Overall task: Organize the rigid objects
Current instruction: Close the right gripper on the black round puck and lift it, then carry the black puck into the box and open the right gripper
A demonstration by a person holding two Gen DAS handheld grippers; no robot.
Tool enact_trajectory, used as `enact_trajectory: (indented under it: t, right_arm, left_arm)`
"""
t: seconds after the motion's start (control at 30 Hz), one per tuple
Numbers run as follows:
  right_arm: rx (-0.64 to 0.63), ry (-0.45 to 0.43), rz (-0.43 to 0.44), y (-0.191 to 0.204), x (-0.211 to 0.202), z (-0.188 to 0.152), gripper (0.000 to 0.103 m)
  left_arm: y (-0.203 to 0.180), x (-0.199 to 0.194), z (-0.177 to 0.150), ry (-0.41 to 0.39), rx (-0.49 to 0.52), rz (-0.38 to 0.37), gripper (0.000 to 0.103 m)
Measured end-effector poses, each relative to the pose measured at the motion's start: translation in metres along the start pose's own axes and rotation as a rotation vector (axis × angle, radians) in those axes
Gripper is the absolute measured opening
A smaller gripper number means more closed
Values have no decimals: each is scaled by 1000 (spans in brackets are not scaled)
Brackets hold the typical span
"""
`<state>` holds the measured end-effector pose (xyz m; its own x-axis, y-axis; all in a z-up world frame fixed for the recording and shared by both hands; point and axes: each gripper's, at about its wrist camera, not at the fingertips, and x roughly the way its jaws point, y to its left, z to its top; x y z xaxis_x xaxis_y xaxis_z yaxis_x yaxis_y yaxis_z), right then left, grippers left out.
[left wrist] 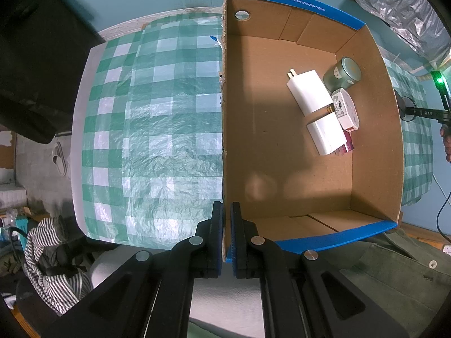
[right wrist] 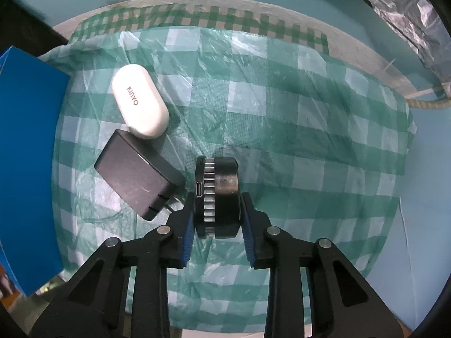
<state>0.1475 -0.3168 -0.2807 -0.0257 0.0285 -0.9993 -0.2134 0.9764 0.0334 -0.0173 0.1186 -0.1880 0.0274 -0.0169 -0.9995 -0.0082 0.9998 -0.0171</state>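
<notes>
My left gripper (left wrist: 227, 205) is shut on the left wall of an open cardboard box (left wrist: 224, 112) with blue rims, one pad on each side of the wall. Inside the box lie a white charger (left wrist: 308, 91), a white adapter (left wrist: 325, 133), a green jar (left wrist: 342, 74) and a small white packet (left wrist: 346, 109). My right gripper (right wrist: 217, 197) is shut on a round black device (right wrist: 222, 174) with metal fins and a USB port, standing on edge on the cloth. To its left lie a black plug charger (right wrist: 135, 174) and a white earbud case (right wrist: 140, 104).
A green checked plastic cloth (left wrist: 157, 129) covers the table. The box's blue outer wall (right wrist: 28, 169) stands at the left of the right wrist view. A crinkled silver bag (right wrist: 408, 22) lies at the far right. Striped fabric (left wrist: 50, 259) sits below the table's left edge.
</notes>
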Motion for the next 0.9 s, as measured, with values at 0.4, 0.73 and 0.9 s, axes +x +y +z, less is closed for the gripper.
enact_trajectory:
  t: [0.4,0.73,0.9]
  right_arm:
    - [38,-17,1,0,-14,-10,27]
    - [31,-71,30,16,-61,-10,27]
    - [-3,-100,49,33,-81,-7,27]
  left_arm:
    - [0,0,0,1,1,1,4]
    - [0,0,-1,-1,6,1,4]
    - [0,-1,-1,-1,6,1,4]
